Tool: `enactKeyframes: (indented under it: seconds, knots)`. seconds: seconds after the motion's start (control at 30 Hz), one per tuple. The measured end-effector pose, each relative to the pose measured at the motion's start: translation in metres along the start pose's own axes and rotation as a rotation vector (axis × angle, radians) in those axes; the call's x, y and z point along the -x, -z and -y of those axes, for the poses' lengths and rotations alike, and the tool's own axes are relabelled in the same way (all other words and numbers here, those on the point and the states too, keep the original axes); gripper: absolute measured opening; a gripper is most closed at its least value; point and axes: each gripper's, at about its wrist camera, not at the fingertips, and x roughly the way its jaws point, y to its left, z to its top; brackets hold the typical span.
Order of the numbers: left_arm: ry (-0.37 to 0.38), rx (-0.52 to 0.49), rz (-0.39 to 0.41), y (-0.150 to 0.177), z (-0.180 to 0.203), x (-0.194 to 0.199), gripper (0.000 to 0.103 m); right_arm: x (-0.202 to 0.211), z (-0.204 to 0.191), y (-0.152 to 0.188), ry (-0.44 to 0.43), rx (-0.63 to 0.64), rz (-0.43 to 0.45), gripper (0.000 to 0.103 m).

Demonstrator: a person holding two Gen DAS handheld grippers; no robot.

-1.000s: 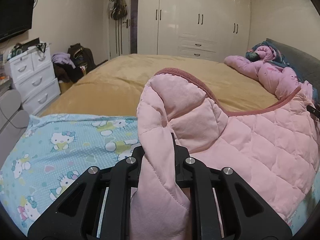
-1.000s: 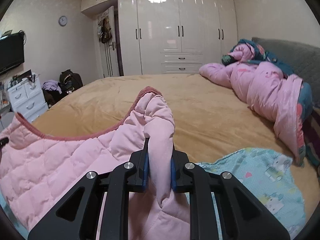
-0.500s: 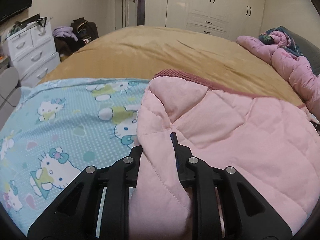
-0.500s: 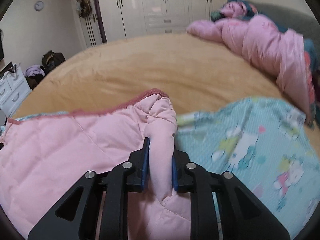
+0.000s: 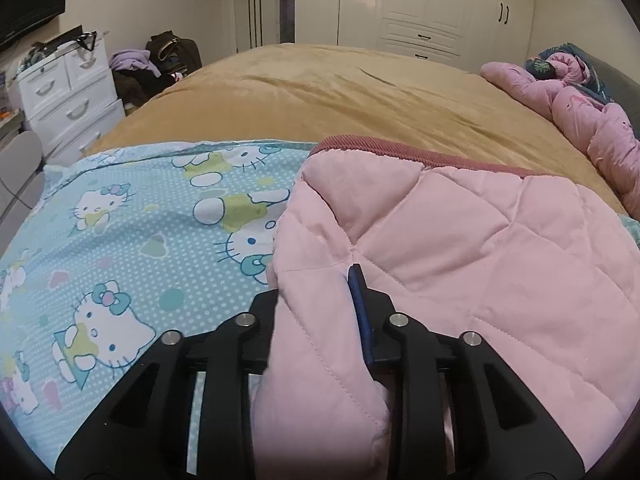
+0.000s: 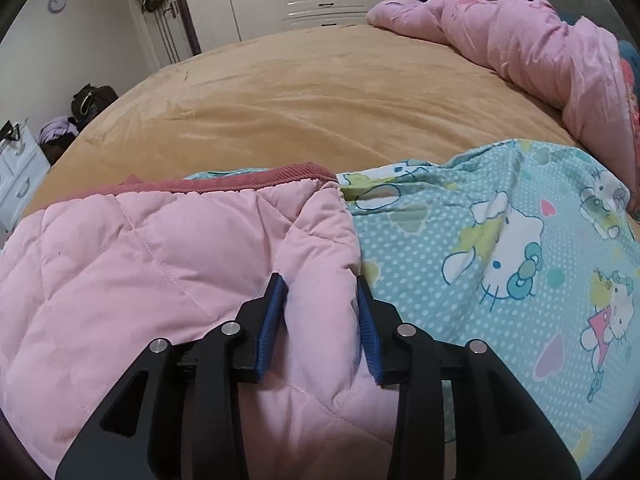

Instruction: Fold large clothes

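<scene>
A pink quilted garment (image 5: 460, 260) with a ribbed dark-pink hem (image 5: 400, 152) lies flat on a light-blue cartoon-cat sheet (image 5: 140, 240). My left gripper (image 5: 316, 284) straddles its left folded edge. The jaws are opening, the blue pad (image 5: 360, 312) shows its face, and the fabric sits loose between the fingers. In the right wrist view the same garment (image 6: 160, 260) lies left of the sheet (image 6: 500, 260). My right gripper (image 6: 318, 278) stands over the garment's right edge. Its jaws are opening too, with a fold of fabric lying slack between the blue pads (image 6: 272, 312).
The sheet lies on a wide bed with a tan blanket (image 5: 340, 92). A crumpled pink duvet (image 6: 520, 40) is heaped at the right by the headboard. White drawers (image 5: 68, 92) and bags stand at the left, white wardrobes (image 5: 420, 4) behind.
Both grippers came down and laid the raised garment edges flat on the sheet. Their jaws, clamped tight on the fabric before, now stand apart around it.
</scene>
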Motion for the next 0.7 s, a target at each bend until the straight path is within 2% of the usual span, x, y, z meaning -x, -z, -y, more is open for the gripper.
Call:
enactKeyframes:
  seconds: [0.07, 0.1, 0.13, 0.17, 0.2, 0.27, 0.43, 0.57, 0.7]
  knots:
    - [-0.021, 0.004, -0.002, 0.002, 0.0, 0.005, 0.035, 0.004, 0.001, 0.0, 0.015, -0.005, -0.007, 0.042]
    - [-0.03, 0.013, -0.003, 0.003, 0.0, 0.009, 0.041, 0.009, 0.003, 0.0, 0.036, -0.025, -0.008, 0.054]
    - [-0.034, 0.021, -0.006, 0.003, -0.001, 0.011, 0.055, 0.013, 0.006, 0.001, 0.056, -0.047, -0.01, 0.064]
    - [-0.033, 0.036, -0.007, 0.005, -0.004, 0.017, 0.063, 0.02, 0.012, 0.003, 0.073, -0.082, -0.009, 0.085]
    - [-0.025, 0.042, -0.004, 0.005, -0.006, 0.02, 0.065, 0.026, 0.016, 0.004, 0.062, -0.105, 0.005, 0.09]
    - [-0.006, 0.043, 0.005, 0.008, -0.006, 0.031, 0.076, 0.041, 0.023, 0.012, 0.017, -0.135, 0.034, 0.09]
    - [-0.009, 0.002, 0.019, 0.011, 0.003, 0.056, 0.091, 0.082, 0.015, 0.032, -0.027, -0.08, 0.1, 0.095]
    - [0.0, -0.018, 0.046, 0.015, 0.016, 0.082, 0.094, 0.118, -0.003, 0.046, -0.093, -0.006, 0.146, 0.095]
    - [0.04, -0.025, 0.056, 0.025, 0.03, 0.103, 0.094, 0.145, -0.032, 0.063, -0.204, 0.096, 0.138, 0.096]
